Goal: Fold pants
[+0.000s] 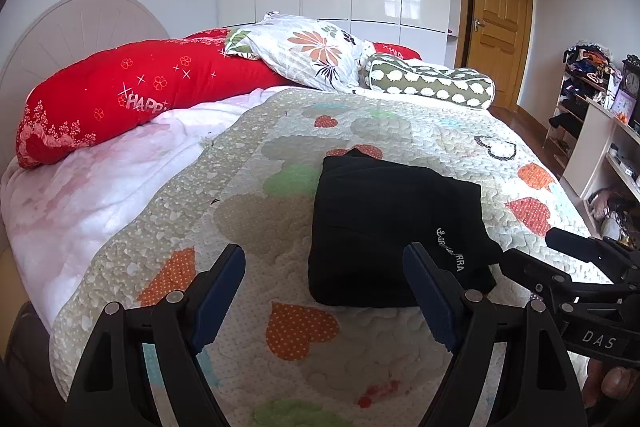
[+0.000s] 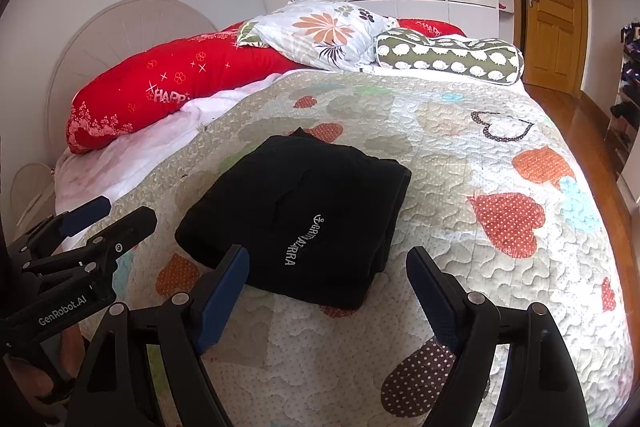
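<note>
Black pants [image 1: 380,223] lie folded into a compact rectangle on the heart-patterned quilt [image 1: 280,155], white lettering on top. They also show in the right wrist view [image 2: 304,211]. My left gripper [image 1: 324,267] is open and empty, just short of the pants' near edge, toward their left side. My right gripper [image 2: 328,271] is open and empty, its jaws standing either side of the pants' near right corner, not touching. The right gripper also shows at the left wrist view's right edge [image 1: 580,259]. The left gripper shows at the right wrist view's left edge [image 2: 92,223].
A red bolster [image 1: 132,95], a floral pillow [image 1: 304,51] and a green patterned bolster [image 1: 432,81] lie at the bed's head. A white blanket [image 1: 92,187] lies at left. Shelves [image 1: 600,131] stand at right, a wooden door [image 1: 500,19] behind.
</note>
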Demonstrator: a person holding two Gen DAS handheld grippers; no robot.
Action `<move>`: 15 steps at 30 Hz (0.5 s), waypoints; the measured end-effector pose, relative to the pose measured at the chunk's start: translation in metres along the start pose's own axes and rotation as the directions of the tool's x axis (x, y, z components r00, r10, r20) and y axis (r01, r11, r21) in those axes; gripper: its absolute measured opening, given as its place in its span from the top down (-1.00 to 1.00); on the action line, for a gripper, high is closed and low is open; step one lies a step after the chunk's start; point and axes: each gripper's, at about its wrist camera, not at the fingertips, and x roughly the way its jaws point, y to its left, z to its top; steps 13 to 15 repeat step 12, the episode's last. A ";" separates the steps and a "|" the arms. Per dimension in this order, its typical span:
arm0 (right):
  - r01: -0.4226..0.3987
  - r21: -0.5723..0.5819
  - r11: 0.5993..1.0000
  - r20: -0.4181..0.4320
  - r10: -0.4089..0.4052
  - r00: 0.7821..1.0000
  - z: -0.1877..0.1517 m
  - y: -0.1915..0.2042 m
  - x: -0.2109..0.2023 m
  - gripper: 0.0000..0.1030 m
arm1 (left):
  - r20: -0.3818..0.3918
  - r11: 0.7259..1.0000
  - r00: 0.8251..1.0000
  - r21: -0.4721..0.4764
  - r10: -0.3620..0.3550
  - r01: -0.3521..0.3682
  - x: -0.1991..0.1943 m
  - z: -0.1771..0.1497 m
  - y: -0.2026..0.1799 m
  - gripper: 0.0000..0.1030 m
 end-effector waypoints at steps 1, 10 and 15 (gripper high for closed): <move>0.000 -0.001 1.000 -0.003 0.000 1.000 0.000 0.000 0.001 -0.60 | 0.000 1.000 1.000 0.000 0.001 -0.001 0.000 0.000 0.000 -0.58; -0.007 -0.008 1.000 -0.018 0.007 1.000 -0.002 0.002 0.004 -0.60 | 0.004 1.000 1.000 -0.023 -0.013 0.013 0.002 -0.002 0.005 -0.58; -0.005 -0.010 1.000 -0.020 0.005 1.000 -0.002 0.001 0.003 -0.60 | 0.000 1.000 1.000 -0.025 -0.013 0.013 0.003 -0.002 0.006 -0.58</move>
